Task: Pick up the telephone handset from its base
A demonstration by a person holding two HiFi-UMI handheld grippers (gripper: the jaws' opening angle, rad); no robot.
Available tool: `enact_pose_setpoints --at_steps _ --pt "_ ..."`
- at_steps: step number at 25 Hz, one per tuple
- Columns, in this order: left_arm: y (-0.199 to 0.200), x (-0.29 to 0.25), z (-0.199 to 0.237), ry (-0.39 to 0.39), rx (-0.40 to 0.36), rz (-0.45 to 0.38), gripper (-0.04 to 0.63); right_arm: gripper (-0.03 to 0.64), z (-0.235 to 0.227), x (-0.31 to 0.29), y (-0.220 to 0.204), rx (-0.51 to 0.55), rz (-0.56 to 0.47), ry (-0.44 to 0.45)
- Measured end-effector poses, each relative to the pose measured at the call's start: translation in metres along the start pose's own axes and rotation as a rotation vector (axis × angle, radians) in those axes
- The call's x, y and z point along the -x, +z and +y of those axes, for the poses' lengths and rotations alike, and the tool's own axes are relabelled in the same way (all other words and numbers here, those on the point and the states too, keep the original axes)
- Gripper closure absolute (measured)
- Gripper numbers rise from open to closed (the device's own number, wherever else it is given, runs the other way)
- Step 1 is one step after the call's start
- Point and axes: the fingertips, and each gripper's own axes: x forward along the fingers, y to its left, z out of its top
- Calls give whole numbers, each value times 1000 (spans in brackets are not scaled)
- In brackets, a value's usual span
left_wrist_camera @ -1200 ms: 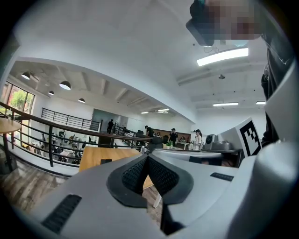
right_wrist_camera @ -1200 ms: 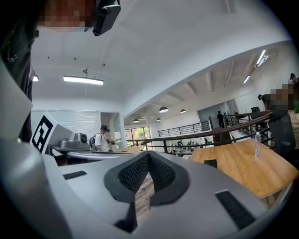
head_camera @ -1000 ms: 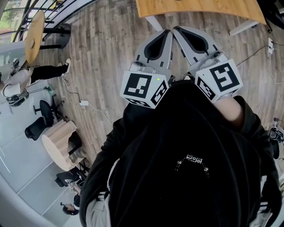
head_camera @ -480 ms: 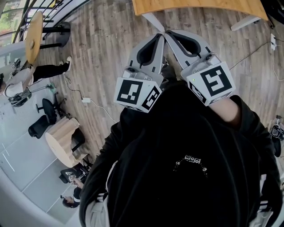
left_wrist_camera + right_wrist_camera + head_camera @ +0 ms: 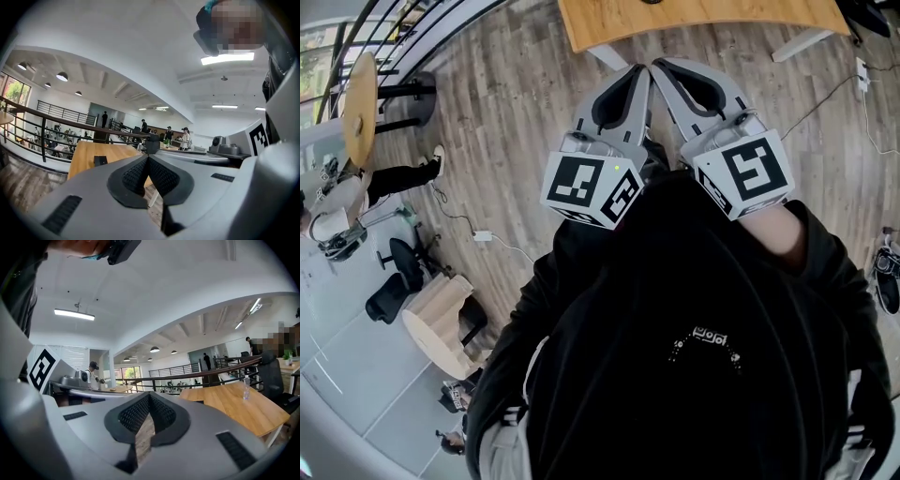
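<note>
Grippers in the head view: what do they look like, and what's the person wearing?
The left gripper and right gripper are light grey, tapering shells with black textured pads. Each carries a white cube printed with black square markers; a small green light shows on the left one. The person wears a black long-sleeved top.

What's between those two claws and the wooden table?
Head view: just plank floor and a white table leg, between left gripper, right gripper and table.
</note>
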Motion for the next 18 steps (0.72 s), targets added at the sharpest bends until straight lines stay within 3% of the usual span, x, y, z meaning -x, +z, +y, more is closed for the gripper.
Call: enact_pose_setpoints --at_steps 7,18 --pt "13 -36 18 -35 -24 -48 597 598 -24 -19 14 51 -55 -97" --pt "45 -67 92 -81 4 -38 597 598 -37 -101 35 33 -52 -115"
